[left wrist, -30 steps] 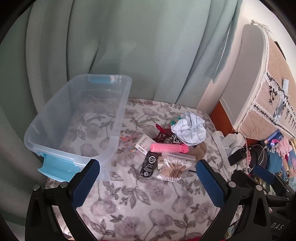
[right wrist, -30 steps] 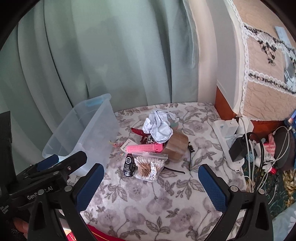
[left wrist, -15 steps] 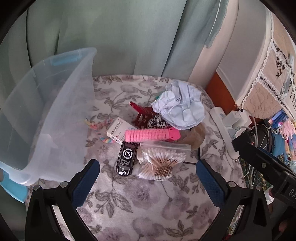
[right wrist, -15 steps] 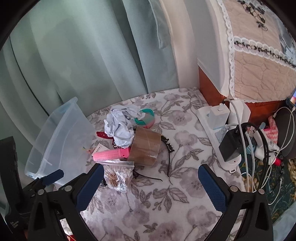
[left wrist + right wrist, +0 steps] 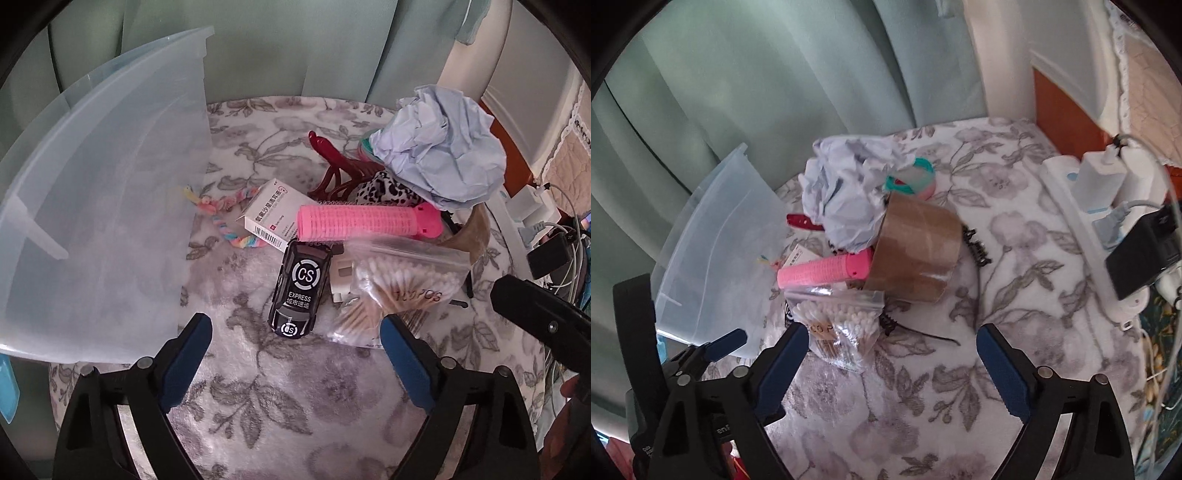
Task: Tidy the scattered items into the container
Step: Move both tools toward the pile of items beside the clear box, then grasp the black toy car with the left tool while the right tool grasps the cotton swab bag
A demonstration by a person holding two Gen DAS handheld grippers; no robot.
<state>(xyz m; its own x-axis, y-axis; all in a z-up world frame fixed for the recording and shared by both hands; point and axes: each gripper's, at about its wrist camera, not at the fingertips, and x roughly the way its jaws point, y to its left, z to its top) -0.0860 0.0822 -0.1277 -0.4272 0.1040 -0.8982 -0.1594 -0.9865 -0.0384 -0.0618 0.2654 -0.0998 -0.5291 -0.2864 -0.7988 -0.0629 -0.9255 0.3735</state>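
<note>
A clear plastic bin (image 5: 103,221) stands at the left of a floral-covered surface, also seen in the right wrist view (image 5: 716,258). Beside it lies a pile: a black toy car (image 5: 299,291), a bag of cotton swabs (image 5: 399,291), a pink hair roller (image 5: 365,221), a white medicine box (image 5: 273,214), a rainbow braided cord (image 5: 225,214), crumpled pale paper (image 5: 439,155) and a brown tape roll (image 5: 916,247). My left gripper (image 5: 295,343) is open, just short of the car. My right gripper (image 5: 892,350) is open, just short of the tape roll and the swab bag (image 5: 838,328).
A white power strip (image 5: 1100,229) with chargers and cables runs along the right edge. A dark red hair claw (image 5: 332,166) and a teal and pink ring (image 5: 916,177) lie in the pile. Green curtains hang behind. The left gripper's tool shows at lower left in the right wrist view (image 5: 713,347).
Both grippers have moved forward and down toward the pile, which now looks much larger. The bin has slid to the left edge of both views. Nothing has been picked up.
</note>
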